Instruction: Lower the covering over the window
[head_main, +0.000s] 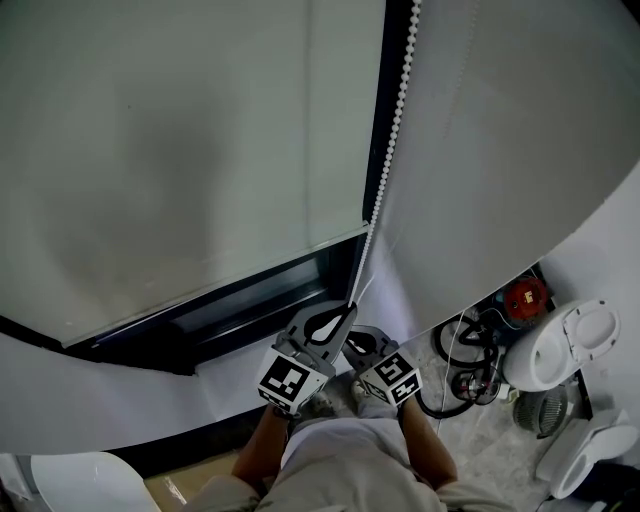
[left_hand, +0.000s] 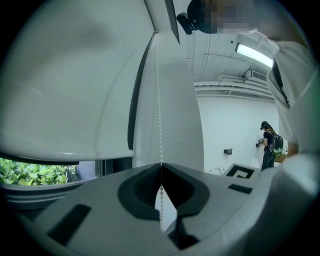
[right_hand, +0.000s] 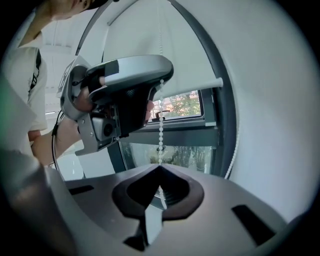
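A white blind (head_main: 180, 150) covers most of the window (head_main: 250, 305). Its bottom bar (right_hand: 200, 87) hangs a little above the dark lower frame (head_main: 150, 340), so a strip of glass stays bare, with green leaves (left_hand: 30, 172) showing through it. To the right of the window stands a plain white wall (head_main: 520, 150).

On the floor (head_main: 500, 450) at the foot of that wall lie black cables (head_main: 470, 360) and some rounded white fixtures (head_main: 560, 350), perhaps bathroom fittings; the head view is too dim to be sure. A person (left_hand: 269, 145) stands far off by another wall.

The bead chain (head_main: 392, 130) runs down the right edge of the window, between blind and wall, into both tools. The left tool (head_main: 345, 312) is clenched on the chain, whose beads enter where the jaw tips meet. The right tool (head_main: 352, 348) sits just below and beside it, its jaws likewise clenched on the same chain, and a short run of beads is stretched between the two.
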